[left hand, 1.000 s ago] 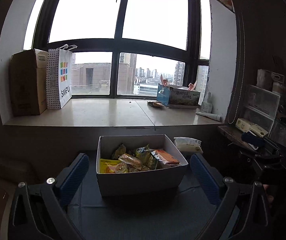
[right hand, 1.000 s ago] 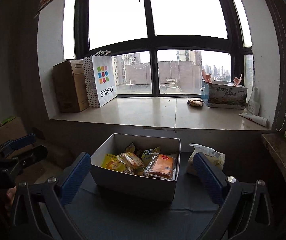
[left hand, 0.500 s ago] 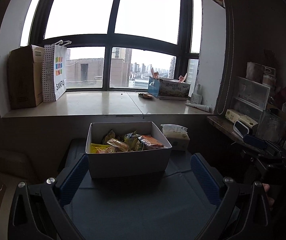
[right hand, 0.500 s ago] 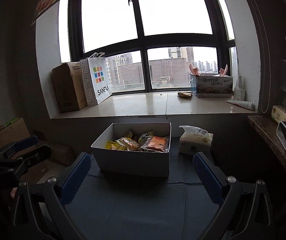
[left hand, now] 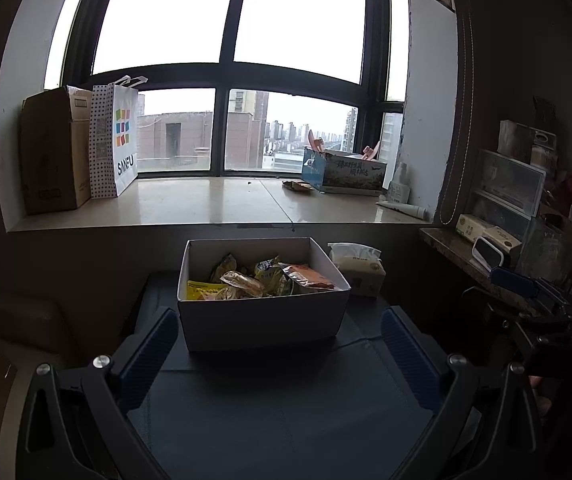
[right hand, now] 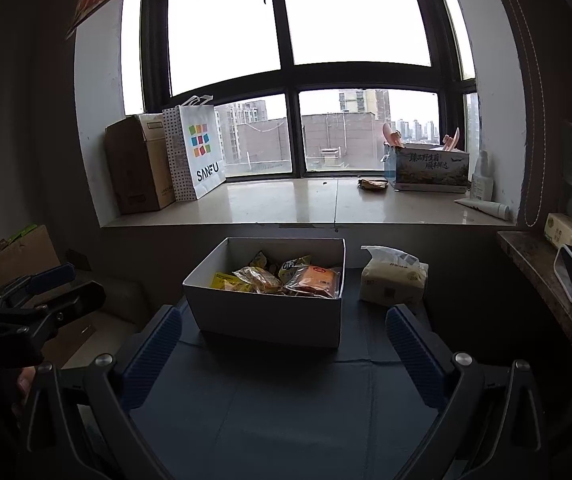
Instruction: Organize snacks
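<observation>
A white cardboard box [left hand: 262,322] [right hand: 270,318] stands on a dark blue mat [left hand: 286,420], holding several snack packets. Among them are a yellow packet [left hand: 202,290], a clear-wrapped pastry [left hand: 244,283] [right hand: 258,278] and an orange packet [left hand: 310,277] [right hand: 317,280]. My left gripper [left hand: 278,360] is open just short of the box's near wall, nothing between its blue pads. My right gripper [right hand: 282,360] is open in the same way, slightly to the right of the left one. Each gripper also shows at the edge of the other's view: the right gripper [left hand: 525,292], the left gripper [right hand: 38,300].
A soft tissue pack [left hand: 359,270] [right hand: 393,280] lies right of the box. Behind is a stone windowsill [left hand: 214,204] with a cardboard carton [left hand: 52,156], a SANFU paper bag [left hand: 116,144] and a blue printed box [left hand: 343,170]. A cluttered shelf [left hand: 485,256] stands at the right.
Both grippers have drawn back from the box, which now looks smaller and higher in each view. Most of that happened in the first half second. Both stay open.
</observation>
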Tool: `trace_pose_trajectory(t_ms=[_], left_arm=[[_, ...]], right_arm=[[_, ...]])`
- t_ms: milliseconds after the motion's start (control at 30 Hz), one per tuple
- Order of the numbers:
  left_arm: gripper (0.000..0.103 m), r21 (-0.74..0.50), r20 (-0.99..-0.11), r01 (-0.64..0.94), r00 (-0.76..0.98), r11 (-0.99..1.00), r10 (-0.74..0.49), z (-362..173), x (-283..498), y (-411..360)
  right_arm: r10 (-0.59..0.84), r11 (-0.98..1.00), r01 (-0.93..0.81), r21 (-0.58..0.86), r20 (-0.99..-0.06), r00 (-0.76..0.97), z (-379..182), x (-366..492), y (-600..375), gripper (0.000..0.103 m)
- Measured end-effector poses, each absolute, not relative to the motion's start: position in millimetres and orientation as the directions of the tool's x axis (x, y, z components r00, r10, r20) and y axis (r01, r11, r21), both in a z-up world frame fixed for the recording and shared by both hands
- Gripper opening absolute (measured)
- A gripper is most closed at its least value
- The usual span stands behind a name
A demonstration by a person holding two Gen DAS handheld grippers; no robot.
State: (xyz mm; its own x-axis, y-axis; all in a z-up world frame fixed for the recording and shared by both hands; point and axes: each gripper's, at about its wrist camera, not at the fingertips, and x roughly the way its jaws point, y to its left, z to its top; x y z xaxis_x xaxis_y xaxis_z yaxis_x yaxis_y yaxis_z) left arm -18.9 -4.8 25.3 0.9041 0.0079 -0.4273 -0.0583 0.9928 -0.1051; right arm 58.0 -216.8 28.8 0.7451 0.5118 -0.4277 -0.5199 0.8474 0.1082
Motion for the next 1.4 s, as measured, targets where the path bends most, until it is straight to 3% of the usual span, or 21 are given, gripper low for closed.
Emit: trace_pose_trajectory(t_ms=[1400], left_arm=[[0.103, -0.081, -0.443, -0.052, 0.897, 0.995, 0.011, 21.9, -16.5, -9.6]], right_arm=[[0.512, 0.846, -0.520, 0.114, -0.441, 0.737, 26.9, 59.6, -217.7, 0.103]])
